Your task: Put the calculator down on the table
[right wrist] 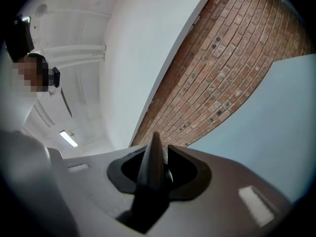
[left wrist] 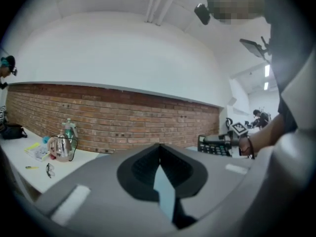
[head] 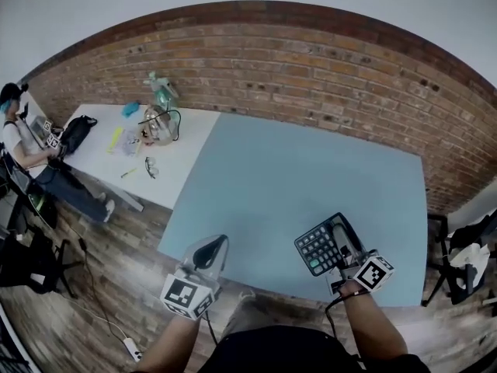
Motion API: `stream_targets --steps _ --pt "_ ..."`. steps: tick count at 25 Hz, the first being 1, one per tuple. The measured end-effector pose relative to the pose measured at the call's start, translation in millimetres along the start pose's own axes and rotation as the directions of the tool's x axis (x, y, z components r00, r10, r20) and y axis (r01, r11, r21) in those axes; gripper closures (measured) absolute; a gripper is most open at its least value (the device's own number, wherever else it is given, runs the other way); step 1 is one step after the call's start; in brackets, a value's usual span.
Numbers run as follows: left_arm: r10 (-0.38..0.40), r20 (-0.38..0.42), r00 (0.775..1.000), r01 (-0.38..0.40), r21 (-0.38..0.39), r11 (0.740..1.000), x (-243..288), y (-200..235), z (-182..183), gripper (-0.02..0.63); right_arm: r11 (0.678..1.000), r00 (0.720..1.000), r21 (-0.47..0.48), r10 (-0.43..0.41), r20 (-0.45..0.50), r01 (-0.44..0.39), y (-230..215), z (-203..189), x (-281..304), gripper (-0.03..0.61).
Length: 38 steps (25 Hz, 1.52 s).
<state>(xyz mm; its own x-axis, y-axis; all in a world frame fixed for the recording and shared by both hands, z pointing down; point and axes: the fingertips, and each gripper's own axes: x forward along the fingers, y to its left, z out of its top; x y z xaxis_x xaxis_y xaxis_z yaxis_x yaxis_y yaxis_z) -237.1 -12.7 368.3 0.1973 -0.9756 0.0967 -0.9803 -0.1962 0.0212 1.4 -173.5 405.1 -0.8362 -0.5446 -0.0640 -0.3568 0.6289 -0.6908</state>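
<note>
The black calculator (head: 317, 249), with rows of keys and some green ones, hangs over the near right edge of the light blue table (head: 295, 177). My right gripper (head: 339, 235) is shut on it. In the right gripper view the calculator (right wrist: 150, 177) stands edge-on as a dark slab between the jaws of the right gripper (right wrist: 154, 147). My left gripper (head: 211, 249) is at the table's near left corner, its jaws together and holding nothing. In the left gripper view the left gripper (left wrist: 159, 149) points across the table, and the calculator (left wrist: 215, 146) shows at the right.
A white table (head: 186, 154) adjoins on the left with a glass kettle (head: 158, 124), a spray bottle (head: 161, 90), glasses (head: 150, 167) and a black bag (head: 76, 133). A person (head: 23, 146) sits at its far end. A brick wall (head: 311, 61) runs behind. A chair (head: 458, 263) stands right.
</note>
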Motion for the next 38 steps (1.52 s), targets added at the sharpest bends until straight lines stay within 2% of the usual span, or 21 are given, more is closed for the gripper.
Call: stream_targets --steps 5,7,11,14,22,31,35,38 --pt "-0.074 -0.006 0.997 0.074 0.006 0.997 29 45 -2 0.618 0.998 0.997 -0.002 -0.065 0.033 0.065 2 -11 36 0.477" --pt "-0.096 -0.014 0.995 0.096 -0.016 0.995 38 60 -8 0.618 0.995 0.995 -0.005 -0.095 0.035 0.095 4 -17 47 0.477" --pt "-0.165 -0.041 0.985 0.163 -0.045 0.986 54 85 -22 0.618 0.987 0.988 -0.057 -0.146 0.052 0.149 13 -18 64 0.477" --pt "-0.212 -0.034 0.977 0.21 -0.042 0.977 71 95 -23 0.618 0.984 0.984 -0.059 -0.166 0.07 0.17 19 -18 71 0.477" --pt "-0.271 0.014 0.963 0.271 -0.05 0.961 101 87 -8 0.618 0.974 0.974 -0.08 -0.203 0.104 0.212 21 2 59 0.477" --pt "-0.281 0.055 0.958 0.282 -0.02 0.959 120 61 24 0.618 0.981 0.975 -0.078 -0.165 0.152 0.178 13 33 57 0.477" --pt "-0.269 0.047 0.962 0.269 -0.005 0.963 128 50 27 0.618 0.985 0.975 -0.046 -0.157 0.158 0.166 3 41 54 0.477" --pt "-0.264 0.041 0.964 0.264 -0.005 0.964 132 43 26 0.618 0.986 0.972 0.022 -0.169 0.166 0.168 -14 42 50 0.477"
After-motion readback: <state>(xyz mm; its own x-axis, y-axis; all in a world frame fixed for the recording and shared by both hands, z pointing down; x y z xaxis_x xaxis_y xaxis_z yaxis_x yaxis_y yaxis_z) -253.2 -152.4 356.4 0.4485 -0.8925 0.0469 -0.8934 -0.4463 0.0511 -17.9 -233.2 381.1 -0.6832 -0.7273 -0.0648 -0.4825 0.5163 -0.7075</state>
